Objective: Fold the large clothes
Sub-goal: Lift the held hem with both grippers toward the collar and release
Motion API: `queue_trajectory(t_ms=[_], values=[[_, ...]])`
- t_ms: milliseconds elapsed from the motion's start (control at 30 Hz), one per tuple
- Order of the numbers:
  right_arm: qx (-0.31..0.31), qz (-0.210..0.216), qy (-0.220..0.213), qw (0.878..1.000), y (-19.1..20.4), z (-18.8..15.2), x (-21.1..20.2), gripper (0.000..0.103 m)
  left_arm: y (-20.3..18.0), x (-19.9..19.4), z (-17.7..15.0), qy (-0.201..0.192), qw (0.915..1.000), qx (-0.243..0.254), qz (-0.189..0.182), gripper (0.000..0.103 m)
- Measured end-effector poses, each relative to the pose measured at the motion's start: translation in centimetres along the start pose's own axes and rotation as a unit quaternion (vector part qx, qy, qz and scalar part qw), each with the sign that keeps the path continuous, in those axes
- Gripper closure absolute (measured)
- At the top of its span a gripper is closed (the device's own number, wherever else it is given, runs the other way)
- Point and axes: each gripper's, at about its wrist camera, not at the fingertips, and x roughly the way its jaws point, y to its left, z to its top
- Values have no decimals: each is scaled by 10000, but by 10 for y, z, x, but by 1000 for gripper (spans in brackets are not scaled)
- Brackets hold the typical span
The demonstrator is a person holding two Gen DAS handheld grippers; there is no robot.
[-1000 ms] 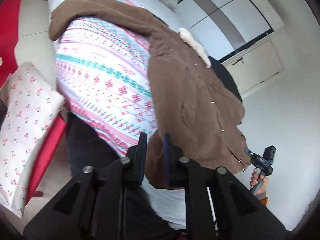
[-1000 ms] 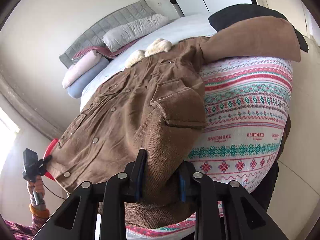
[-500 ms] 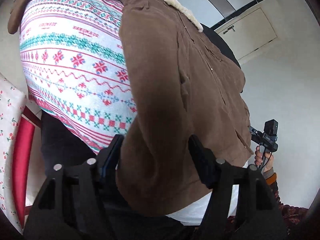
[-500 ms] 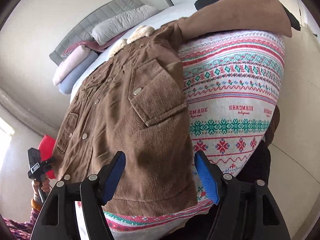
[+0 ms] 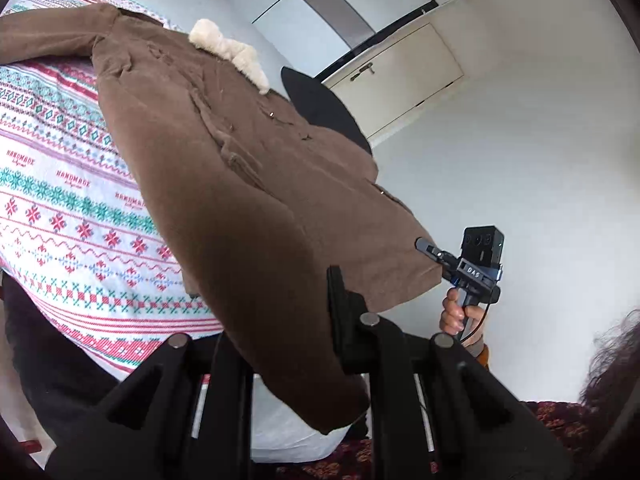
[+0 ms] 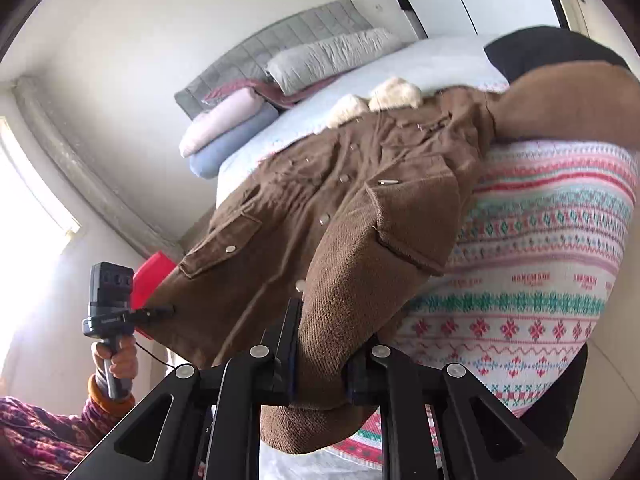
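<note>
A brown corduroy jacket (image 5: pixel 224 168) with a cream fleece collar (image 5: pixel 232 50) lies spread on a patterned blanket (image 5: pixel 60 208) on the bed. My left gripper (image 5: pixel 280 320) has the jacket's bottom hem between its fingers and is shut on a thick fold of it. My right gripper (image 6: pixel 320 344) is shut on the other bottom corner of the jacket (image 6: pixel 360 232), whose hem is lifted off the bed. Each gripper shows in the other's view, held in a hand: the right one (image 5: pixel 476 268) and the left one (image 6: pixel 112 312).
The bed has a grey headboard (image 6: pixel 280 52) and stacked pillows (image 6: pixel 240 120). A black cloth (image 5: pixel 324 108) lies beyond the collar. White cupboards (image 5: pixel 400 76) stand behind. A red object (image 6: pixel 150 280) sits by the bed's side.
Both grippers were shut a second ago, stood open around the jacket's hem half a second ago, and have now closed on it again. The hem is raised.
</note>
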Motion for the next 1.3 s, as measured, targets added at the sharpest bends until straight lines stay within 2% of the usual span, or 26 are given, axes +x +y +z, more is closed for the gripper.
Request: queue_trajectory(t_ms=[100, 200, 267, 333, 433, 533, 600, 767, 933, 1033, 1167, 1300], values=[[101, 82, -317, 9994, 0, 24, -29, 87, -10, -30, 16, -491, 9983, -22, -322, 87], [200, -169, -464, 9986, -13, 33, -46, 87, 2, -45, 10, -587, 9981, -117, -162, 87], [379, -391, -379, 9978, -33, 27, -45, 87, 24, -42, -6, -418, 9982, -391, 162, 87], [651, -584, -103, 9961, -54, 10, -31, 87, 57, -34, -31, -69, 9955, -756, 564, 87], [1076, -792, 504, 9898, -87, -28, -3, 87, 103, -11, -76, 513, 9825, -1440, 1066, 87], [1140, -1116, 1010, 9820, -98, -60, 21, 87, 114, -3, -85, 577, 9789, -1718, 945, 87], [1213, -1034, 990, 9822, -98, -57, 18, 87, 98, -9, -70, 538, 9836, -1544, 757, 88], [1295, -527, 527, 9888, -87, -8, -3, 87, 58, -13, -8, 269, 9937, -1054, 257, 88], [1229, -469, 286, 9909, -84, 52, 20, 87, 41, 18, 70, -73, 9966, -655, 495, 87], [1324, -681, 223, 9886, -98, 87, 47, 87, 66, 48, 115, -213, 9924, -846, 868, 87], [1865, -768, 238, 9792, -146, 120, 90, 86, 124, 80, 153, -298, 9838, -1417, 1060, 85], [2200, -1015, 621, 9682, -182, 137, 141, 85, 157, 117, 159, 152, 9736, -1624, 1596, 83]])
